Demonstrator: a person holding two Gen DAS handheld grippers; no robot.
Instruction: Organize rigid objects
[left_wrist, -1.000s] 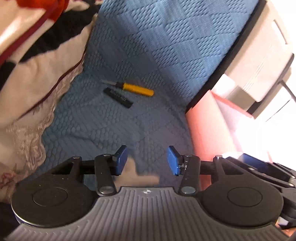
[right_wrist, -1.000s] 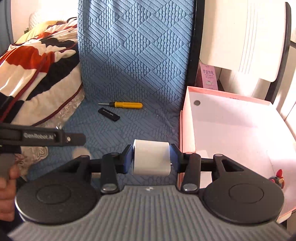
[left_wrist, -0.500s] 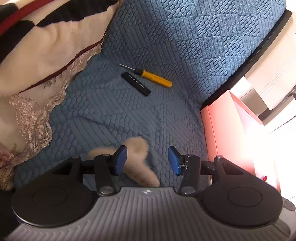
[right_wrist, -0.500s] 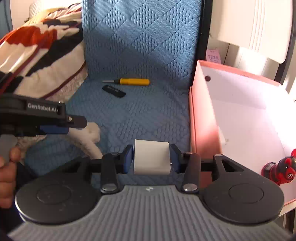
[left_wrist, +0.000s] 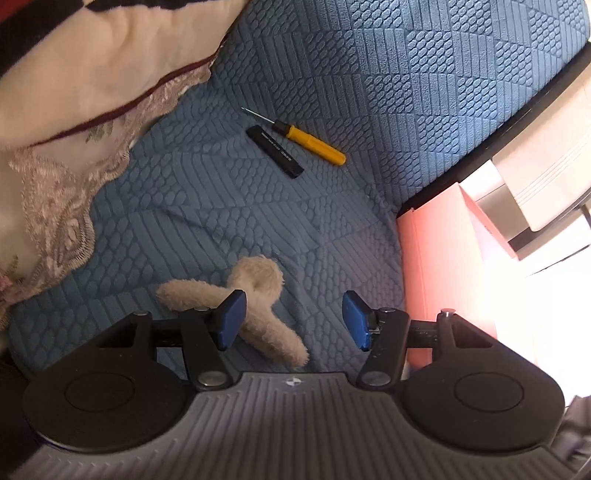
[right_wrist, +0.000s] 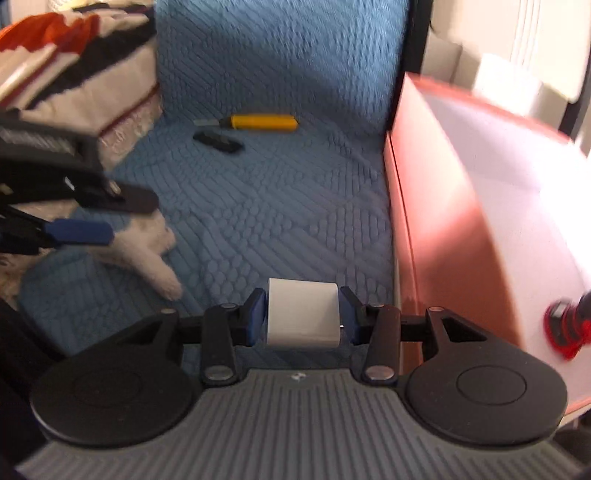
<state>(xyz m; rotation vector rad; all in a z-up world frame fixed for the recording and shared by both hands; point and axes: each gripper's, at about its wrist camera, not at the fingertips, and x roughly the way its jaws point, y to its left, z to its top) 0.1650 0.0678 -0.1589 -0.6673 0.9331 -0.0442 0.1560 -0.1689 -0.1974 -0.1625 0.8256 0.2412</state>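
Right gripper (right_wrist: 303, 319): clamped on white block (right_wrist: 302, 314), lower than before, beside pink box (right_wrist: 436, 221). Left gripper (left_wrist: 293, 319): jaws just opening, now wider apart, over plush toy (left_wrist: 255, 295). Beyond: black stick (left_wrist: 275, 151), yellow screwdriver (left_wrist: 310, 142), nearer now, on blue cover (left_wrist: 221, 206).

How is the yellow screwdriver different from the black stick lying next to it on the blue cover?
The yellow screwdriver has a bright, rounded handle with a thin metal tip; the black stick is dark, flat and blunt at both ends, with small pale lettering. The screwdriver looks longer than the stick. It also lies farther from the cameras, the stick nearer. Both rest loose on the blue cover, side by side, nearly parallel, and no gripper touches them.
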